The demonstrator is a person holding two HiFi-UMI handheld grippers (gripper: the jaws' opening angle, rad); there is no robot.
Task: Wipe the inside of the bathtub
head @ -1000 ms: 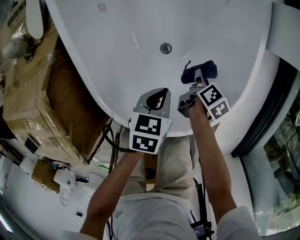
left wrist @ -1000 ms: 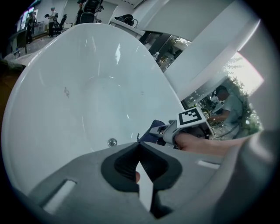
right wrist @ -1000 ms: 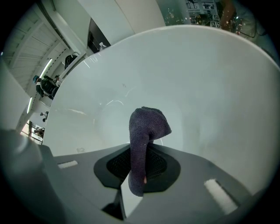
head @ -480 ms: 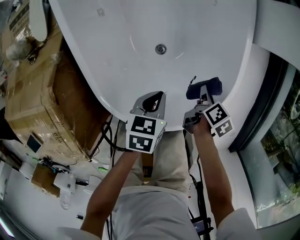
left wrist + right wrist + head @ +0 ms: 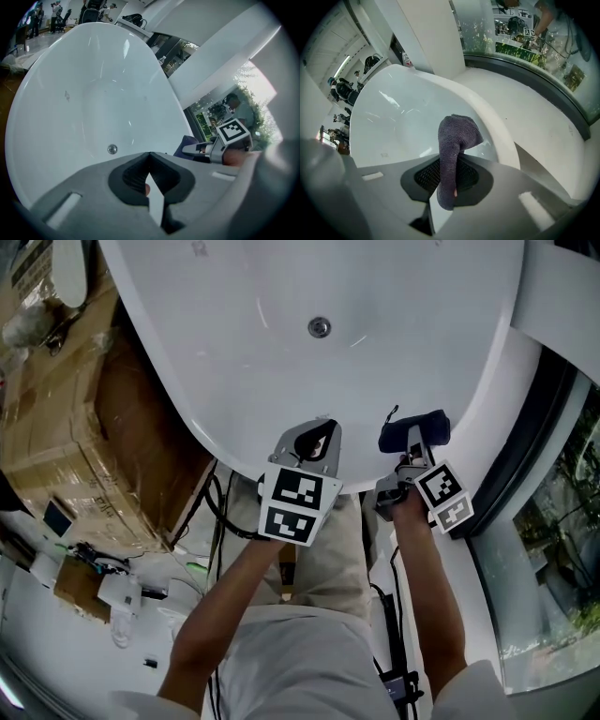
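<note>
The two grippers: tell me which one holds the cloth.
The right gripper: it is shut on the dark purple cloth, while the left gripper is shut with nothing in it.

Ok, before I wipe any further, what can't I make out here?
- Head view: the bathtub's far end is cut off by the top edge.
- Head view: whether the cloth in the right gripper touches the tub; the cloth itself covers the contact.
- Both gripper views: the near tub wall, behind each gripper's body.
- All views: dirt or streaks, too faint under glare.
</note>
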